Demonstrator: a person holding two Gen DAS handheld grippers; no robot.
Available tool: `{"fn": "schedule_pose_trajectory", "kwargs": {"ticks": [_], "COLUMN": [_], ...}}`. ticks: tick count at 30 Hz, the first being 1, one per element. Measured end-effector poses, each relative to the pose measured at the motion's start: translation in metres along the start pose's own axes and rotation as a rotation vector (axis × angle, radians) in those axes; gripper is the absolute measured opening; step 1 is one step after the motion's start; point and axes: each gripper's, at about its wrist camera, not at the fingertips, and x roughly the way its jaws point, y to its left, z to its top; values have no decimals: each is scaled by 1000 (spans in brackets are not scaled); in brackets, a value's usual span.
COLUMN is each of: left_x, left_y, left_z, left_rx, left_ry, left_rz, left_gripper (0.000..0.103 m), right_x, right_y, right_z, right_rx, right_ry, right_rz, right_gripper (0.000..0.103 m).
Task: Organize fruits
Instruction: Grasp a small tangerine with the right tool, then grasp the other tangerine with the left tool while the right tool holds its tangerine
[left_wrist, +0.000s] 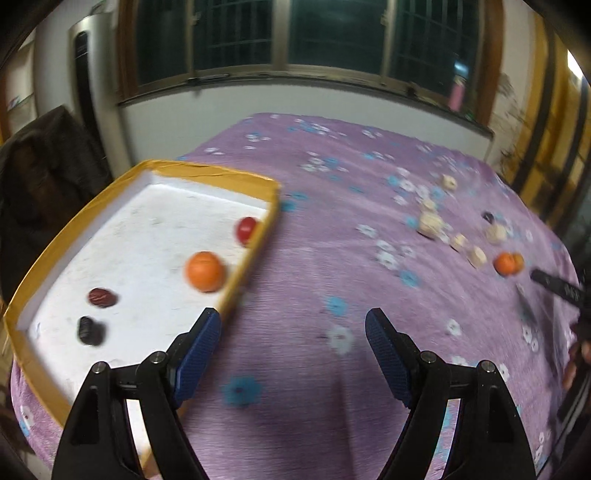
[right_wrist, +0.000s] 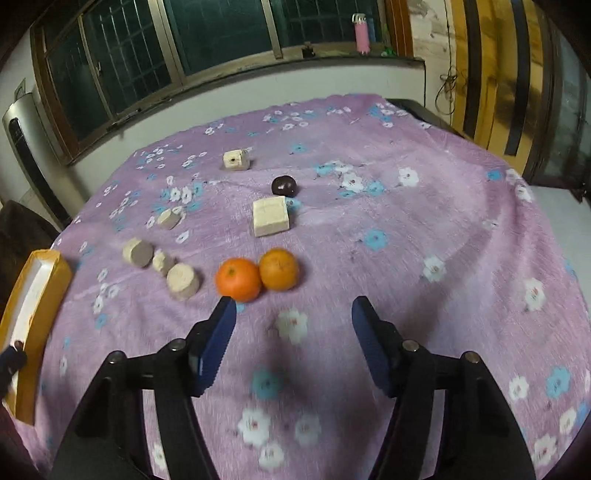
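R tongs (right_wrist: 293, 314) were apart, empty, nearer the two oranges (right_wrist: 238, 278) lying just ahead-left of them; L tongs (left_wrist: 293, 332), also apart, sat by tray (left_wrist: 255, 177).

No readable text, labels, brand names, numbers or signs appear in either view. The black remote control (left_wrist: 557, 286) at the right edge of the purple floral cloth (left_wrist: 314, 266) carries faint pale marks, too blurred to read. The pink bottle (right_wrist: 361, 33) on the window ledge shows no legible label. The yellow-rimmed tray (left_wrist: 218, 173) bears no print, and the pale wooden blocks, such as the square one (right_wrist: 270, 216), show nothing legible.
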Motion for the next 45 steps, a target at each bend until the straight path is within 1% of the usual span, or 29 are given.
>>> {"fn": "schedule_pose_trajectory", "kwargs": {"ticks": [2,3,5,6,7,8,9,14,16,18,20,21,22,24,26,29,33,35,40,43,45], "left_x": [4,5,9,11,14,16,18,31,35,37,38,38,38,39,39,40,42,45,58,71,81], "left_y": [-11,-15,-20,-22,-25,-26,-28,-44,-51,-59,-66,-69,-71,-74,-78,-96,-142,-171,-234,-254,-261], "left_z": [0,0,2,4,5,7,9,18,21,21,20,19,19,19,20,21,18,20,28,34,36], "left_rx": [31,43,57,58,57,56,55,65,67,75,94,104,109,113,110,118,199,246,355,392,401], "left_ry": [7,9,11,13,15,16,17,29,36,42,40,41,43,44,42,45,40,30,14,20,30], "left_rz": [-7,-6,-4,-4,-6,-8,-7,-16,-26,-39,-45,-43,-41,-37,-52,-98,-168,-207,-271,-305,-306], "left_gripper": [81,81,81,81,81,81,81,81,81,81,81,81,81,81,81,81,81,80,80,80,78], "right_x": [8,12,25,34,38,40,40,45,49,49,49,49,47,43,29,8,-9,-12,-21,-21,-20], "right_y": [5,7,7,4,2,-2,-5,-30,-39,-32,-30,-31,-32,-39,-43,-49,-59,-65,-79,-85,-86], "right_z": [9,14,21,23,23,22,22,15,15,18,19,19,18,16,14,14,12,13,18,19,19], "right_rx": [3,7,33,61,92,113,135,270,324,273,274,276,279,305,304,298,302,317,344,367,371], "right_ry": [-3,-10,6,36,45,47,50,99,118,119,116,111,99,91,57,5,-53,-83,-148,-156,-152], "right_rz": [16,13,17,40,69,79,97,247,297,272,268,268,264,272,261,266,255,256,267,296,311], "right_gripper": [64,62,56,50,50,49,40,40,39,39,39,38,30,30,30,30,30,30,30,30,30]}}
